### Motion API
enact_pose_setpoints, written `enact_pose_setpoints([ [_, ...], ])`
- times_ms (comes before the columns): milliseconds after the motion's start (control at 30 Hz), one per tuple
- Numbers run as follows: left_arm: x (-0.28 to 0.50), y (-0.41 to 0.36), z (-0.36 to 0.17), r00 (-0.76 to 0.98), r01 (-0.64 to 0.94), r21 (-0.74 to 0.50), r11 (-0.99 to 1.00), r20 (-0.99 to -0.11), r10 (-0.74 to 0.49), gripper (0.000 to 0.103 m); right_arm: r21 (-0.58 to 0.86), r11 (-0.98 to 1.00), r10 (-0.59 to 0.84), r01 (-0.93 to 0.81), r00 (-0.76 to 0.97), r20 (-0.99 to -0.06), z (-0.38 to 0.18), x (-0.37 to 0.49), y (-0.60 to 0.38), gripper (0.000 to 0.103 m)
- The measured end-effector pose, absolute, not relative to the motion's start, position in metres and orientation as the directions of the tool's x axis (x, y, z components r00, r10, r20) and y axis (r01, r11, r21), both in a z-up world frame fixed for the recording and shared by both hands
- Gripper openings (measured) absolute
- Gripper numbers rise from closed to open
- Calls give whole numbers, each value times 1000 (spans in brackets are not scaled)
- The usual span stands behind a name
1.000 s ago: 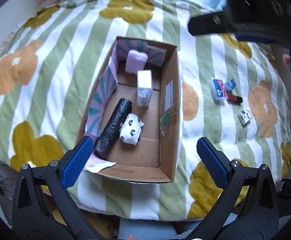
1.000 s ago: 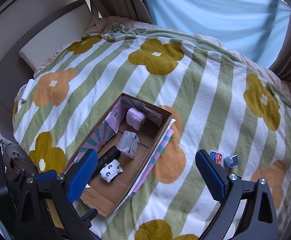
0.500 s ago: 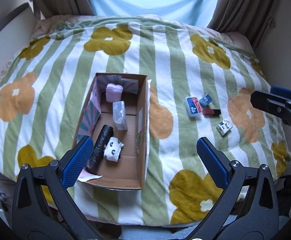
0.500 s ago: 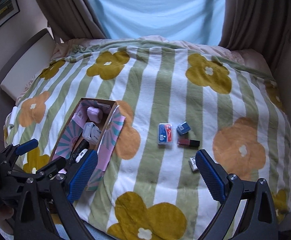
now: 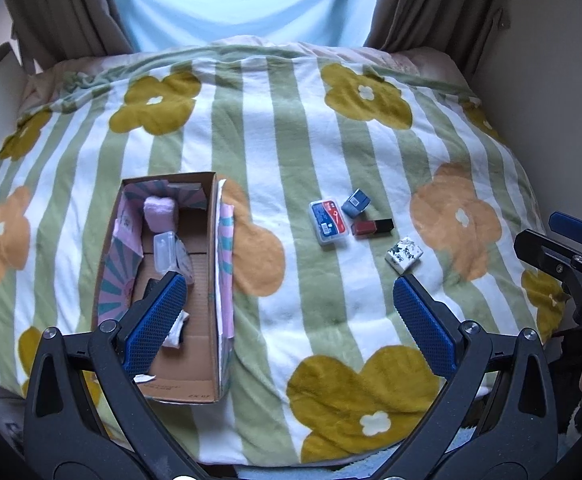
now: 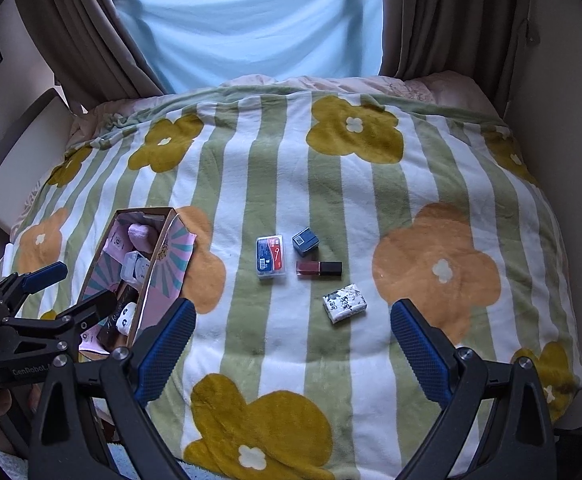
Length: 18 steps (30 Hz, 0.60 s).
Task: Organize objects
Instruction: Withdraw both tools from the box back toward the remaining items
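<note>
A cardboard box (image 5: pixel 215 280) lies on the striped flower blanket at the left; it also shows in the right wrist view (image 6: pixel 147 280). In it are a pink pad (image 5: pixel 159 210), a clear case (image 5: pixel 167 252), a black roll and a panda-print item. To its right on the blanket lie a red-blue flat case (image 6: pixel 270 257), a small blue box (image 6: pixel 306 241), a red-black stick (image 6: pixel 319 269) and a black-white patterned packet (image 6: pixel 345 303). My left gripper (image 5: pixel 289 328) is open and empty above the bed's near edge. My right gripper (image 6: pixel 291 344) is open and empty, just short of the packet.
The bed (image 6: pixel 331 184) fills both views, with brown curtains (image 6: pixel 431 20) and a light blue sheet (image 6: pixel 251 28) behind it. A headboard (image 6: pixel 19 136) is at the left and a wall (image 6: pixel 571 140) at the right. The bed's front edge is under both grippers.
Both grippers have pulled back and up from the box, so the whole bed shows. The right gripper has swung right, toward the small items. Both stay open.
</note>
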<state>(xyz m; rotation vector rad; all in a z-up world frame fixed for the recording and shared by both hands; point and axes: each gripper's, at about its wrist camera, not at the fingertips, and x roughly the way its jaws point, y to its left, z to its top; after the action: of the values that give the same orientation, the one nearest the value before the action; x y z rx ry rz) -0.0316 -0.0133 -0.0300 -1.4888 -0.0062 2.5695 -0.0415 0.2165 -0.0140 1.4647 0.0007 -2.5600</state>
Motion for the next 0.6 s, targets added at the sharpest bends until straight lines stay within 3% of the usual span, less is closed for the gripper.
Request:
enact_pose_setpoints([
  [600,-90,24,-58,-414,-119,-133,-984,-894,171,103,128,-977,-190,168,-430,-882,-71,-84,253,97],
])
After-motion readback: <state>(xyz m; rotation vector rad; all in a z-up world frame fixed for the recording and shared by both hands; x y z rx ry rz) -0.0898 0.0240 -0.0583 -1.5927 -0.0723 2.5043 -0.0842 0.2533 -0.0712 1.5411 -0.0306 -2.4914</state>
